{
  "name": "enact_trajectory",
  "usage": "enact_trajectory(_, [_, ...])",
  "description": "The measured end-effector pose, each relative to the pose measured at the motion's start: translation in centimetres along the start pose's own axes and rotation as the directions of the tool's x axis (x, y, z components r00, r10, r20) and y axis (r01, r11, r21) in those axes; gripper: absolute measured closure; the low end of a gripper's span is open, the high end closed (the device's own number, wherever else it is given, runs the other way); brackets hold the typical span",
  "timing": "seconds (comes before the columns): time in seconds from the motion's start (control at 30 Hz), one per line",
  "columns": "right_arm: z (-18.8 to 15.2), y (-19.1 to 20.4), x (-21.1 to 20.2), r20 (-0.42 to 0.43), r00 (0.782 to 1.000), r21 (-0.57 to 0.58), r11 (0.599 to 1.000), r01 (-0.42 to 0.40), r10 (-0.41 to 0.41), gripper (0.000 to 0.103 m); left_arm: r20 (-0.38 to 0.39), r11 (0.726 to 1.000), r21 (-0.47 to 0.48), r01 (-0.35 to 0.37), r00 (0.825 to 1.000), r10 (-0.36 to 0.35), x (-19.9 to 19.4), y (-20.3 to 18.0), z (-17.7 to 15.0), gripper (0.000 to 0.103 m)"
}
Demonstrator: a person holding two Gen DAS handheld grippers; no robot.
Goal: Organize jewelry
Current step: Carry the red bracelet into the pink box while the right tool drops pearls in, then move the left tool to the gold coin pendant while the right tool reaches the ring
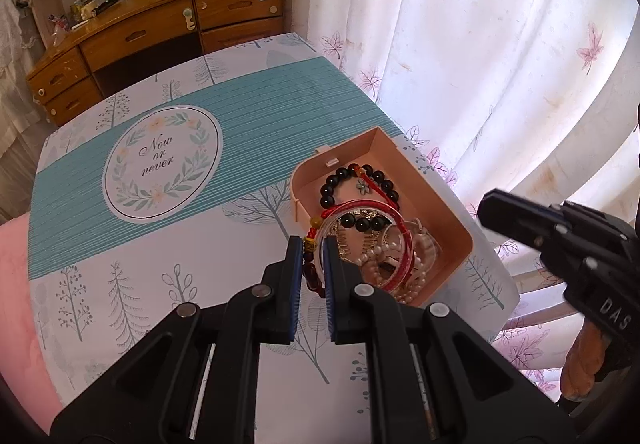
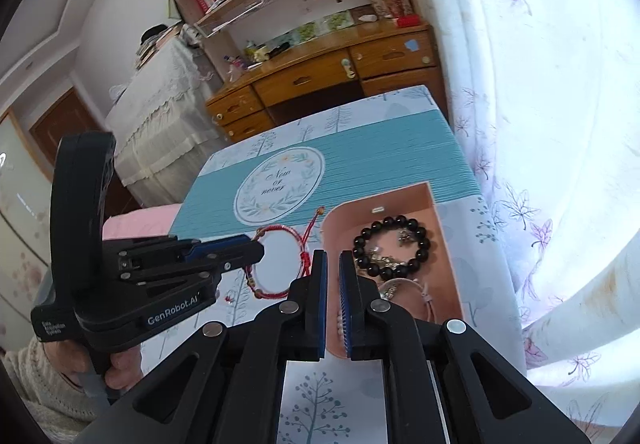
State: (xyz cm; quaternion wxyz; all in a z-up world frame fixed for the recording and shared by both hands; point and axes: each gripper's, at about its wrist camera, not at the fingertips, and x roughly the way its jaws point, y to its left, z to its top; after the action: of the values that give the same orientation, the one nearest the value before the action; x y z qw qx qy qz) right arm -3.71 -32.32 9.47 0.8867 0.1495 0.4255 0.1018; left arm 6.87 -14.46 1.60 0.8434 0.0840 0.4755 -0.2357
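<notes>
My left gripper (image 1: 309,244) is shut on a red string bracelet (image 1: 405,252) with amber and dark beads. In the right wrist view that bracelet (image 2: 280,234) hangs as a loop from the left gripper (image 2: 258,249), over the tablecloth just left of the box. The open pink jewelry box (image 1: 440,196) (image 2: 352,212) holds a black bead bracelet (image 1: 332,184) (image 2: 420,244), pearls and gold pieces. My right gripper (image 2: 332,264) is shut, above the box's near left edge, with nothing seen held. It also shows at the right edge of the left wrist view (image 1: 486,208).
The table wears a teal and white tree-print cloth (image 1: 160,228) with a "Now or never" wreath (image 1: 162,160). Behind stands a wooden desk (image 1: 160,28) with drawers. A leaf-print curtain (image 1: 480,44) hangs along the right. A pink cloth (image 1: 16,284) lies at the left.
</notes>
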Motion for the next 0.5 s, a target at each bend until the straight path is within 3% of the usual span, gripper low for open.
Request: enact_trajectory(0.5, [0.7,-3.9,-0.2,0.048,0.997,0.123,0.991,0.059,-0.065,0.097,-0.028,0.996,0.053,0.065,0.998,-0.064,5.4,-3.1,0.3,0.095])
